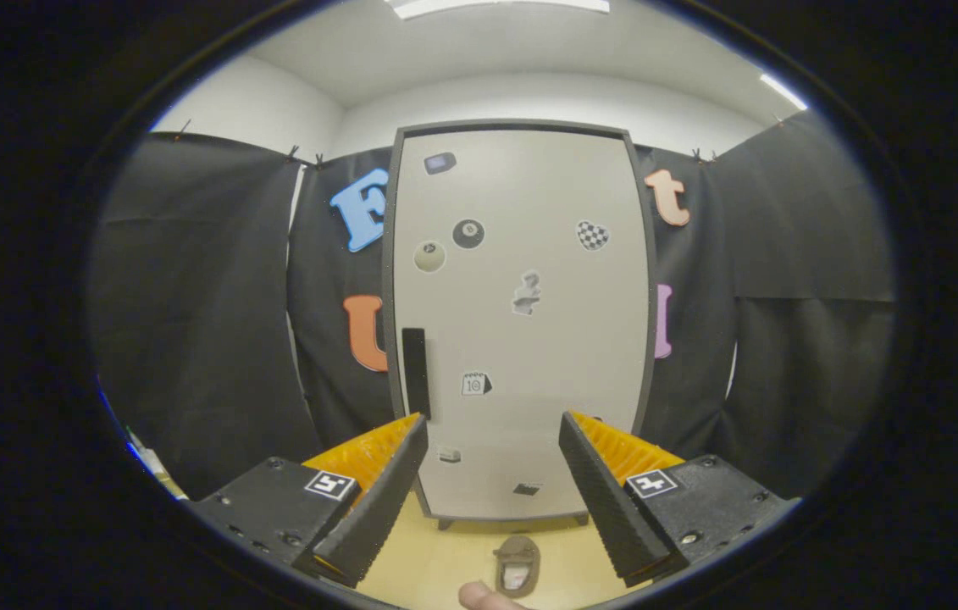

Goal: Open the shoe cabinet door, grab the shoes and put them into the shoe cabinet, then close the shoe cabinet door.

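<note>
On the left edge of the closed shoe cabinet door [521, 322] runs a dark vertical handle [415, 373], a stiff bar that looks the sure place to pinch, and the light panel should probably swing easily on hinges at the right (stickers dot its face). The gripper [493, 436] is spread wide with nothing between its fingers, the door standing beyond them. Lower down, between the fingers on the pale floor [445, 559], lies a small brown shoe [517, 566], likely light and soft, best taken by its rim.
</note>
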Tool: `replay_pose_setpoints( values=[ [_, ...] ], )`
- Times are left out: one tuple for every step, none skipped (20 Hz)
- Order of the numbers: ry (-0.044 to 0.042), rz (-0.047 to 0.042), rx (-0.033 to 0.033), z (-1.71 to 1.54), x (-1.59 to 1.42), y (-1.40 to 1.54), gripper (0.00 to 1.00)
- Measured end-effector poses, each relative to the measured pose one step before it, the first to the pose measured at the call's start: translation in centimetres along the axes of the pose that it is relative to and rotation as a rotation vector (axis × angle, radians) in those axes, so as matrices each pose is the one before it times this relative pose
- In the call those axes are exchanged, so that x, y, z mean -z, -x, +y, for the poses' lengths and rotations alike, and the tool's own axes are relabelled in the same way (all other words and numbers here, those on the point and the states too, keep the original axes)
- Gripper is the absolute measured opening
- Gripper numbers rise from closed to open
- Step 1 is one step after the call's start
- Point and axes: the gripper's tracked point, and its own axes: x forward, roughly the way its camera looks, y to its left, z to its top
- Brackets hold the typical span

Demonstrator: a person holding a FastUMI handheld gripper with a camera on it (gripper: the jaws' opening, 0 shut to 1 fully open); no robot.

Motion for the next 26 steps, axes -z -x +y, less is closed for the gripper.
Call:
replay_pose_setpoints(
  values=[
    [0.00363,-0.02152,-0.00218,0.461,-0.739,-1.087,1.0],
    [0.00928,-0.00443,-0.0101,0.7,-0.468,-1.316,1.0],
    [0.00758,0.00373,-0.01415,0.717,-0.021,-1.489,1.0],
    [0.00113,0.01444,-0.00754,0.503,0.015,-1.566,1.0],
    [-0.00754,0.02498,-0.00667,0.344,0.413,-1.539,1.0],
    [-0.01455,0.03468,-0.0081,0.455,0.509,-1.24,1.0],
    [-0.02435,0.03009,-0.02019,0.765,0.438,-1.335,1.0],
    [-0.02407,0.02536,-0.03336,0.884,0.485,-1.125,1.0],
    [-0.02512,0.01038,-0.02559,0.62,0.206,-1.119,1.0],
    [-0.00993,0.00902,-0.03234,0.747,0.259,-0.853,1.0],
    [-0.00287,0.00358,-0.01864,0.403,0.319,-0.515,1.0],
    [-0.00024,-0.00039,-0.01147,0.35,0.082,-0.702,1.0],
    [0.00416,0.00168,-0.0052,0.293,0.183,-0.661,1.0],
    [0.00806,0.00855,0.00448,0.072,0.174,-0.758,1.0],
    [0.00528,-0.002,-0.00251,0.176,0.055,-0.646,1.0],
    [0.00448,-0.00361,0.01599,-0.133,-0.106,-0.773,0.99],
    [0.0027,-0.01318,0.01204,-0.129,-0.201,-0.709,0.98],
    [0.00846,-0.0084,0.00239,0.162,-0.134,-0.681,0.94],
    [0.01209,-0.00162,0.00495,0.112,0.145,-0.659,0.89],
    [0.01459,-0.00015,0.01408,-0.107,0.064,-0.677,0.78],
    [0.01065,0.00435,0.02074,-0.161,0.201,-0.62,0.72],
    [0.00512,0.01141,0.0283,-0.329,0.311,-0.66,0.62],
    [-0.0094,0.01083,0.01506,-0.13,0.438,-0.502,0.53],
    [-0.01284,0.00391,0.00658,-0.026,0.118,-0.484,0.42],
    [-0.0125,-0.00977,0.01138,-0.187,-0.083,-0.203,0.41],
    [-0.01416,-0.00547,-0.00377,0.015,-0.23,-0.004,0.4]
  ],
)
